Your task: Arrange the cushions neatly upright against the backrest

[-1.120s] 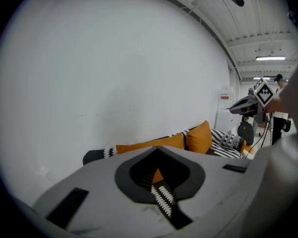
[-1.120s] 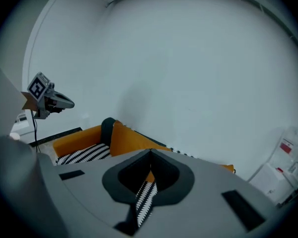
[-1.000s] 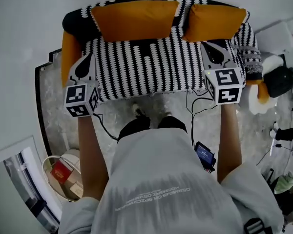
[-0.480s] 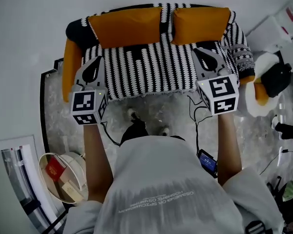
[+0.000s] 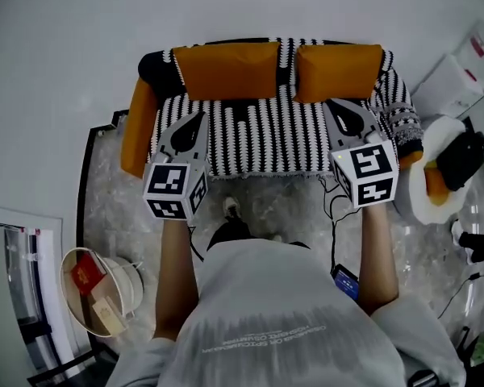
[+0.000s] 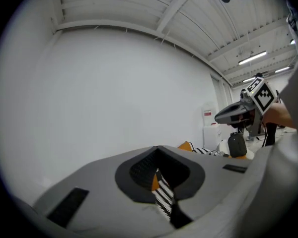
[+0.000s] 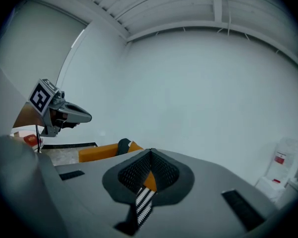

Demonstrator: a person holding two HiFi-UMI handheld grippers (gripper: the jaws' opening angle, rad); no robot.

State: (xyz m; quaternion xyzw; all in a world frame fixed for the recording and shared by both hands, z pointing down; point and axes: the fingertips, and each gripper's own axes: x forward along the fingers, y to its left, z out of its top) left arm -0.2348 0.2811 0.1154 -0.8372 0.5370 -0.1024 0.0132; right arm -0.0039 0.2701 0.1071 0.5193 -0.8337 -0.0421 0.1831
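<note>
Cushions: the left cushion (image 5: pixel 226 69) and the right cushion (image 5: pixel 339 71) both stand upright against the backrest (image 5: pixel 284 53) of the sofa (image 5: pixel 258 135), with a narrow striped gap between them.
Progress: the arranging looks finished, or nearly so; at most the two tops could be levelled.
Risk: a cushion could tip forward onto the seat or slump sideways into the gap.
Cause: a stray nudge from either claw as it passes over the seat, or a tug on the loose striped cover that the cushions rest against.
Second risk: snagging the cover's knit on a claw tip, which would drag the fabric and upset both cushions.
Left claw (image 5: pixel 198 119): jaws pressed together (image 6: pixel 157 153), gripping nothing; it hangs over the front left of the seat, clear of the cushions.
Right claw (image 5: pixel 334 106): jaws likewise closed tight (image 7: pixel 150 156) and empty; it hangs over the front right of the seat, just short of the right cushion, not touching it.
</note>
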